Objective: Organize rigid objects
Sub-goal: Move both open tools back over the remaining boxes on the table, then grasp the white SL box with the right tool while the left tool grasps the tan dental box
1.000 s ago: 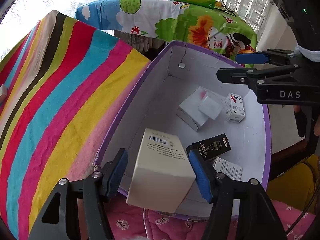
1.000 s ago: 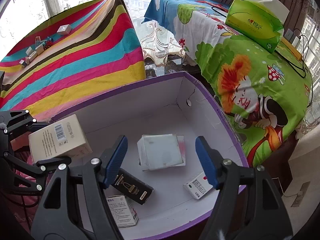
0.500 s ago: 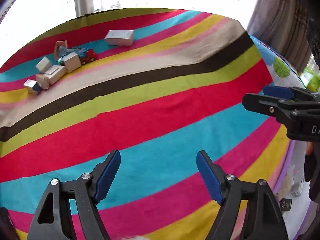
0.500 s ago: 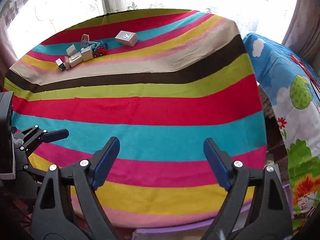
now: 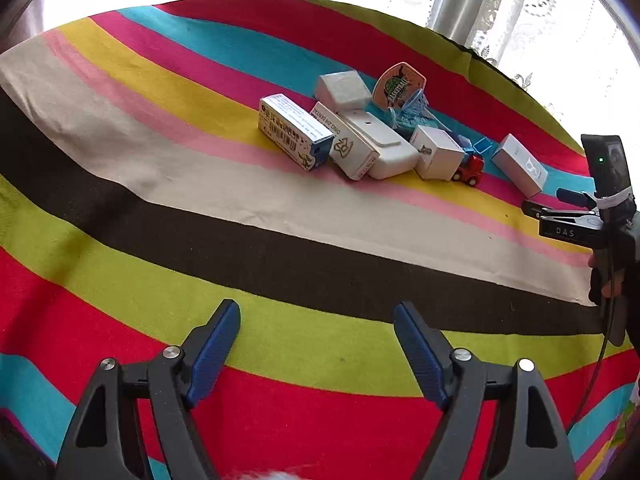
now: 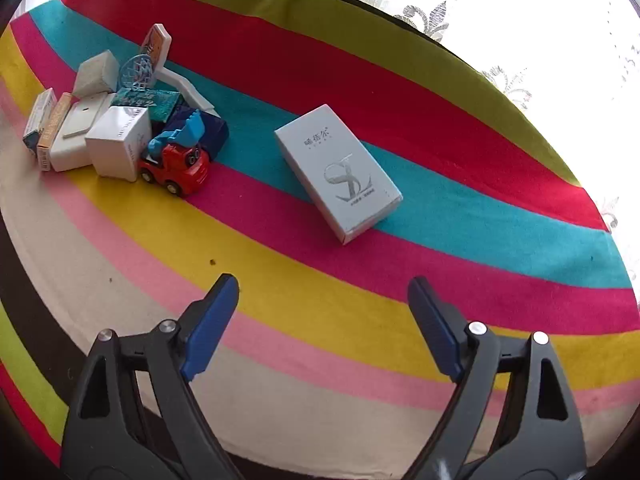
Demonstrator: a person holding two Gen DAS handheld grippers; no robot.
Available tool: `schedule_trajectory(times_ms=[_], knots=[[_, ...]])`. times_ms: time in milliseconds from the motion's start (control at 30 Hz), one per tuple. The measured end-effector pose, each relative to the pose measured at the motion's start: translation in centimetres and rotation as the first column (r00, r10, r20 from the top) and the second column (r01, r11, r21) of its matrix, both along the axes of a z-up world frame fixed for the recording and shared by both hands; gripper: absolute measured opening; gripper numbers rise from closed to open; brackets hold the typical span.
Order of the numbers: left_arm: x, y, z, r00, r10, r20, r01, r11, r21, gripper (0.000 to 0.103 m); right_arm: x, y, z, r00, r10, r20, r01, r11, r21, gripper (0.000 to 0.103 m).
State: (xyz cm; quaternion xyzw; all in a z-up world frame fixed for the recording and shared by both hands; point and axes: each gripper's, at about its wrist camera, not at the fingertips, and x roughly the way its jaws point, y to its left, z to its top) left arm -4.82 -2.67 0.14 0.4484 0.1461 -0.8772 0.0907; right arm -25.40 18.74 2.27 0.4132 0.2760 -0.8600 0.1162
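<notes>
I am holding my right gripper (image 6: 322,320) over the striped cloth (image 6: 360,304), jaws standing wide with nothing between them. My left gripper (image 5: 316,340) is likewise spread and empty, hanging further back over the green stripe.

The grey box (image 6: 338,172) is lying flat and alone on the teal and magenta stripes, ahead of my right jaws and well apart from the pile. It is looking like thin card: light, stiff enough to keep its shape, a little slick on its printed face, and likely to dent if squeezed hard. I am judging the best hold to be across its two long sides, near the middle, since the box lies skewed to my jaws.

The pile (image 5: 372,140) is sitting ahead of my left gripper: small cartons touching one another, a red truck (image 6: 176,168) against a white box (image 6: 120,144), and a toy hoop (image 5: 400,86) leaning behind. Which cartons are bearing on which I cannot quite tell. The outermost carton (image 5: 294,132) is offering free long sides.
</notes>
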Motion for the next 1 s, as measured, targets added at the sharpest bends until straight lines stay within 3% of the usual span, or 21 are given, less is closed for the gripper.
schedule_trajectory(times_ms=[100,200,233,267,300,400,567,633,733,833,967,1000], knots=[[-1.4,0.0,0.2,1.0,-0.018,-0.002,0.018,0.999,0.029,0.081,-3.6,-0.7,-1.2,0.999,0.051,0.019,-0.051,0.998,0.047,0.088],[-3.7,-0.7,0.4,1.0,-0.009,-0.005,0.009,1.0,0.03,0.081,-5.1,-0.4,-1.3,0.994,0.108,0.019,-0.108,0.994,-0.02,0.087],[-4.5,-1.3,0.5,1.0,0.012,-0.01,-0.012,0.999,0.048,0.081,-5.0,-0.3,-1.3,0.993,0.12,0.019,-0.119,0.992,-0.049,0.064],[-5.3,-2.0,0.5,0.999,0.043,-0.018,-0.042,0.997,0.068,0.081,-4.9,-0.1,-1.3,0.993,0.112,0.024,-0.11,0.991,-0.075,0.048],[-6.1,-2.8,0.7,0.997,0.077,-0.029,-0.074,0.993,0.093,0.081,-4.5,0.1,-1.2,0.994,0.105,0.022,-0.102,0.989,-0.104,0.046],[-8.3,-5.0,1.0,0.98,0.19,-0.059,-0.18,0.973,0.145,0.081,-2.4,0.2,-1.1,0.994,0.107,0.006,-0.105,0.984,-0.142,0.046],[-11.2,-8.0,-0.1,0.936,0.351,-0.019,-0.346,0.928,0.135,0.081,0.2,1.1,-1.1,0.995,0.103,0.017,-0.097,0.972,-0.214,0.046],[-11.4,-8.3,-0.4,0.935,0.353,-0.027,-0.35,0.932,0.095,0.081,0.8,1.5,-0.8,0.994,0.104,0.019,-0.096,0.965,-0.244,0.046],[-11.9,-7.8,-0.5,0.956,0.292,-0.024,-0.291,0.956,0.042,0.079,1.6,1.9,-0.4,0.994,0.108,0.007,-0.103,0.962,-0.253,0.046],[-12.2,-7.1,-0.6,0.983,0.181,-0.038,-0.182,0.983,-0.003,0.062,2.1,2.5,-0.1,0.995,0.094,0.02,-0.084,0.953,-0.29,0.046],[-11.2,-6.1,-0.1,0.998,0.064,0.005,-0.064,0.997,0.051,0.026,3.2,3.0,-0.1,0.997,0.07,0.034,-0.056,0.949,-0.309,0.046],[-10.4,-5.6,0.0,1.0,0.022,0.013,-0.023,0.998,0.065,0.025,4.1,3.2,0.0,0.997,0.061,0.042,-0.044,0.943,-0.329,0.046]])
